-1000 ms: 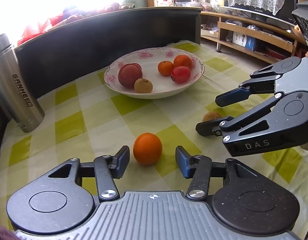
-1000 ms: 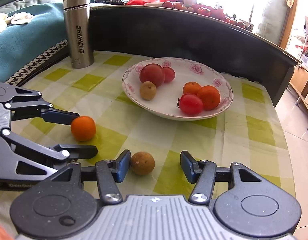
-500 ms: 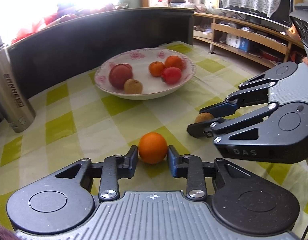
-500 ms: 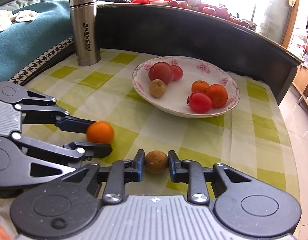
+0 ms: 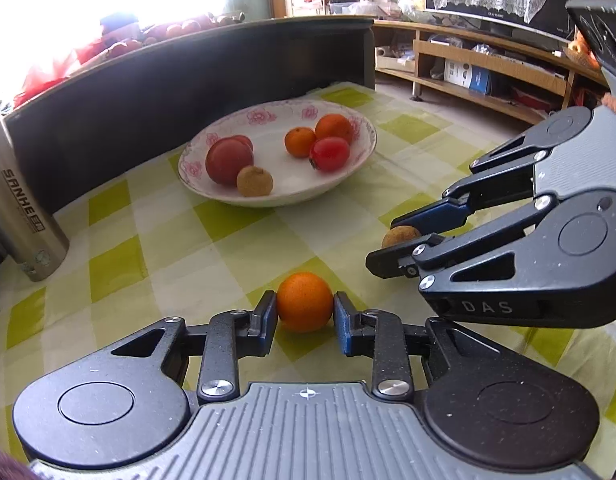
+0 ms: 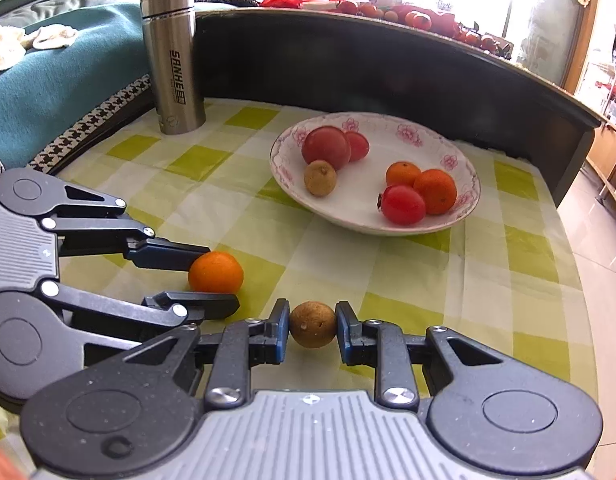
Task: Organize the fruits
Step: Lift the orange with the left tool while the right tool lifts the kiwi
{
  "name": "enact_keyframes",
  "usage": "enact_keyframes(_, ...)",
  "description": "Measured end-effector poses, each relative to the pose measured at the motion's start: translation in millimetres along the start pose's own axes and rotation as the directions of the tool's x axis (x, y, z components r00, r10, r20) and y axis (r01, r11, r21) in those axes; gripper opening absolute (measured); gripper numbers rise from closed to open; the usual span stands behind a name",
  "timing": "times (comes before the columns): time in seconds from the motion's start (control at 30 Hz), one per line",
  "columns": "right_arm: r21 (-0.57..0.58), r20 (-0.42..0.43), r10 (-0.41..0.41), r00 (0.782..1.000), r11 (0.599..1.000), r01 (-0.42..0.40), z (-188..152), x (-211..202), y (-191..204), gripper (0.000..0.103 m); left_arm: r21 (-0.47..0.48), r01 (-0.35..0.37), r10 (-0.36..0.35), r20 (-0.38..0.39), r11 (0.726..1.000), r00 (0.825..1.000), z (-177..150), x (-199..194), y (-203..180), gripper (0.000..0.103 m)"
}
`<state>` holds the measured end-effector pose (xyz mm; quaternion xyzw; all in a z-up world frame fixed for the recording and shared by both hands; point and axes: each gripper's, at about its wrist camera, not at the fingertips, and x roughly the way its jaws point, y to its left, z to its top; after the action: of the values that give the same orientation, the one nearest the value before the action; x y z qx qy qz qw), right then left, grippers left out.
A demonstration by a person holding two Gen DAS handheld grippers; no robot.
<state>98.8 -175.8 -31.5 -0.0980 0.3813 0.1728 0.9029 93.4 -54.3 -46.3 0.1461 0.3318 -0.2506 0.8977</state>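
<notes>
Fruits are lying in two places: two on the checked tablecloth, the rest in the floral bowl at upper centre of both frames. The left gripper is pinching an orange at lower centre of its view, both pads touching it. The right gripper is squeezing a small brown fruit likewise, low in its frame. Both fruits are sitting at cloth level; whether they are touching it cannot be told. A steel flask is standing upright at upper left of the right view.
</notes>
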Motion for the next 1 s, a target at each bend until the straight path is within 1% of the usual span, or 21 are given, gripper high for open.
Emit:
enact_keyframes(0.1,0.005,-0.019,0.002,1.000,1.000,-0.002,-1.5,3.6,-2.0,0.031,0.002,0.000,0.000,-0.003,1.000,1.000,-0.6,1.9,0.0,0.039)
enact_keyframes(0.23,0.017,-0.018,0.005,1.000,1.000,-0.005,-0.6,4.8,-3.6,0.031,-0.014,0.000,0.000,0.009,1.000,1.000,-2.7,2.5,2.4,0.041)
enact_keyframes(0.3,0.015,-0.019,0.004,1.000,1.000,-0.003,-0.4,5.2,-3.2,0.031,-0.014,0.003,-0.003,0.006,1.000,1.000,-2.0,2.6,2.2,0.039)
enact_keyframes(0.5,0.025,-0.032,0.008,0.999,1.000,-0.008,2.2,3.8,-3.1,0.031,-0.004,0.008,-0.008,-0.009,1.000,1.000,2.5,0.9,2.3,0.038)
enact_keyframes(0.67,0.015,0.001,-0.015,1.000,1.000,0.015,12.2,-1.3,-5.7,0.031,0.003,-0.009,0.009,0.028,1.000,1.000,13.1,-5.5,3.2,0.037)
enact_keyframes(0.87,0.021,0.061,-0.055,0.997,0.998,0.053,39.4,-5.5,-14.7,0.031,-0.005,-0.044,0.044,0.086,0.999,0.995,38.0,-7.4,13.4,0.037)
enact_keyframes(1.0,0.025,0.082,-0.085,0.993,0.996,0.083,58.3,0.4,-24.5,0.031,-0.020,-0.059,0.061,0.109,0.998,0.992,55.6,1.8,22.6,0.037)
